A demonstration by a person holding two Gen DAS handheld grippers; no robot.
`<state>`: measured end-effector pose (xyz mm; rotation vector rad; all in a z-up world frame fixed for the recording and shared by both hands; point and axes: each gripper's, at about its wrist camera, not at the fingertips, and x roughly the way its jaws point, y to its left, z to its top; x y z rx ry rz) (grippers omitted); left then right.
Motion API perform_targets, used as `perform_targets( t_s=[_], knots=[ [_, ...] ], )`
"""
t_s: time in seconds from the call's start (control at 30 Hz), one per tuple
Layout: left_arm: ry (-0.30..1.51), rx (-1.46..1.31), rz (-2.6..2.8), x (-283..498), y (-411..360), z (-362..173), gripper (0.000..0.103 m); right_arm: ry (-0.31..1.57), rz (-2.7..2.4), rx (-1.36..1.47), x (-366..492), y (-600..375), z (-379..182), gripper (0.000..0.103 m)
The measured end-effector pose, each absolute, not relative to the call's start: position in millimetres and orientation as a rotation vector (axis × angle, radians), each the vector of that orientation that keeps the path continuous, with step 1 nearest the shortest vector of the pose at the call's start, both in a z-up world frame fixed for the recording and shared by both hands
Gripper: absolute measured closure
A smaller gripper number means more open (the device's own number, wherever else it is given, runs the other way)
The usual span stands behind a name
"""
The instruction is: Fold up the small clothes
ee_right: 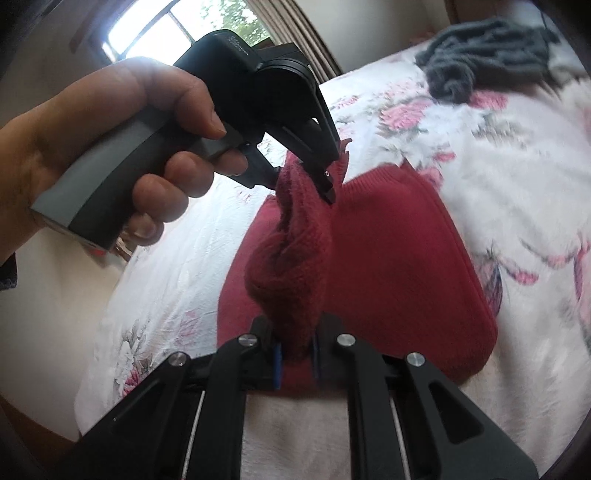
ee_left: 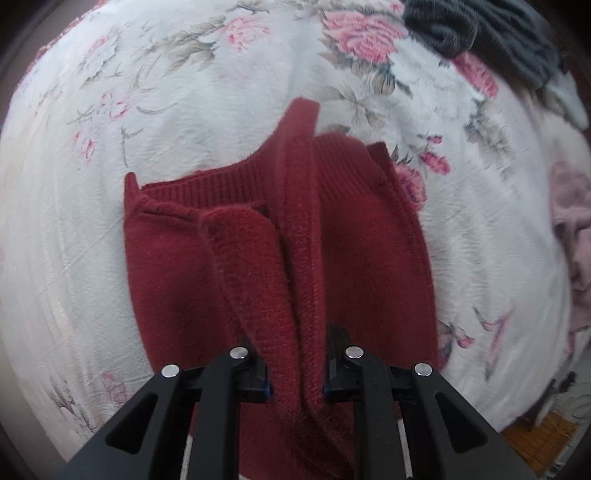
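Note:
A dark red knitted sweater lies on a white floral bedspread, its ribbed hem at the far side. My left gripper is shut on a raised fold of the sweater that runs away from it. In the right wrist view the same red sweater spreads over the bed, and my right gripper is shut on a bunched strip of it. That strip stretches up to the left gripper, held by a hand, which pinches its other end above the sweater.
A dark grey knitted garment lies crumpled at the far right of the bed, also seen as the grey garment. A pale pink cloth sits at the right edge. A window and curtains stand behind the hand.

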<state>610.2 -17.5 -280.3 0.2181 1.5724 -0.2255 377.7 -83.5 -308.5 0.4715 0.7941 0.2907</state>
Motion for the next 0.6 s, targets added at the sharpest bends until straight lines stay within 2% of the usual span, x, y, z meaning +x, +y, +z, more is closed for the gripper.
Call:
perform_targets(
  t_s=[0.33, 0.6],
  knots=[
    [1.521, 0.348, -0.082, 597.1, -64.7, -291.0, 0.086, 0.723, 0.328, 0.652, 361.5, -125.1, -334.4, 0.094],
    [1.453, 0.42, -0.029, 581.4, -98.9, -290.7, 0.086, 0.734, 0.319, 0.791, 357.3, -150.0, -349.1, 0.094]
  ],
)
